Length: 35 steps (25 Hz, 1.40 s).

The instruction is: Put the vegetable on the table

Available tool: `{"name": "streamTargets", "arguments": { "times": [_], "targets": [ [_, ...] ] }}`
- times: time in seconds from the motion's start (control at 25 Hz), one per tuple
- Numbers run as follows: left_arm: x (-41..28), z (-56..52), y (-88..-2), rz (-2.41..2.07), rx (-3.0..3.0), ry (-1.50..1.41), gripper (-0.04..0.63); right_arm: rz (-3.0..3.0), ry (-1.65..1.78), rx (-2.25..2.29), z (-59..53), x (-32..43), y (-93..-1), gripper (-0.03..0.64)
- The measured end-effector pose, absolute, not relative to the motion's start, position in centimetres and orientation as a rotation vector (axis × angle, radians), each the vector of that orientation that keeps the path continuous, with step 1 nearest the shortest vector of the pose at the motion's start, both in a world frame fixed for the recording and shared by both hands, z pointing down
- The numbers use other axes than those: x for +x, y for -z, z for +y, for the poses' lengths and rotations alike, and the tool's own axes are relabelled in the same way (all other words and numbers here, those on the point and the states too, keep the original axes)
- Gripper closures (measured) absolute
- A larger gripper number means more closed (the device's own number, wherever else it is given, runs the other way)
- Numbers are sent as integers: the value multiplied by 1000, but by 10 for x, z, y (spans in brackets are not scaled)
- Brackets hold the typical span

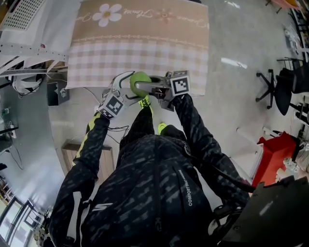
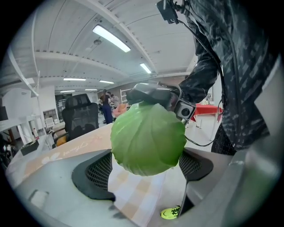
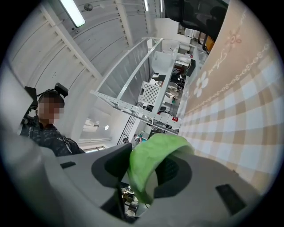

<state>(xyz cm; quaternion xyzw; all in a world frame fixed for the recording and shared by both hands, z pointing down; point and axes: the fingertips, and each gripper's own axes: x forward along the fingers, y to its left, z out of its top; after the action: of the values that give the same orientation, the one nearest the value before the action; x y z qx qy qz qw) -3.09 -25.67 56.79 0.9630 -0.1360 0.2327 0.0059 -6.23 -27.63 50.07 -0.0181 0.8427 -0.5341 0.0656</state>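
Cabbage point(image 1: 140, 83) held between both tools at the near edge of the tabletop point(image 1: 140, 48), centre of the head view.

The left hand-held gripper point(image 2: 146, 160) is spread wide, both pads against the cabbage's sides. The right hand-held gripper point(image 3: 148, 167) pinches a green leaf edge of the cabbage. The checked cloth point(image 1: 96, 60) carries a white daisy point(image 1: 107, 14) and pale script too faint to read. The jacket point(image 1: 145, 193) print begins "COMFORT". The marker cubes point(image 1: 179, 83) show black-and-white squares.
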Motion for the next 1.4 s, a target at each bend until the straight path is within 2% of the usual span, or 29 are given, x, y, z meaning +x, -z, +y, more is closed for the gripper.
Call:
{"name": "streamTargets", "arguments": {
  "times": [1.4],
  "targets": [
    [-70,-358,-661,-440,2931,-1051,129,2497,1753,-157,-383,-103,-594,463]
  ]
}}
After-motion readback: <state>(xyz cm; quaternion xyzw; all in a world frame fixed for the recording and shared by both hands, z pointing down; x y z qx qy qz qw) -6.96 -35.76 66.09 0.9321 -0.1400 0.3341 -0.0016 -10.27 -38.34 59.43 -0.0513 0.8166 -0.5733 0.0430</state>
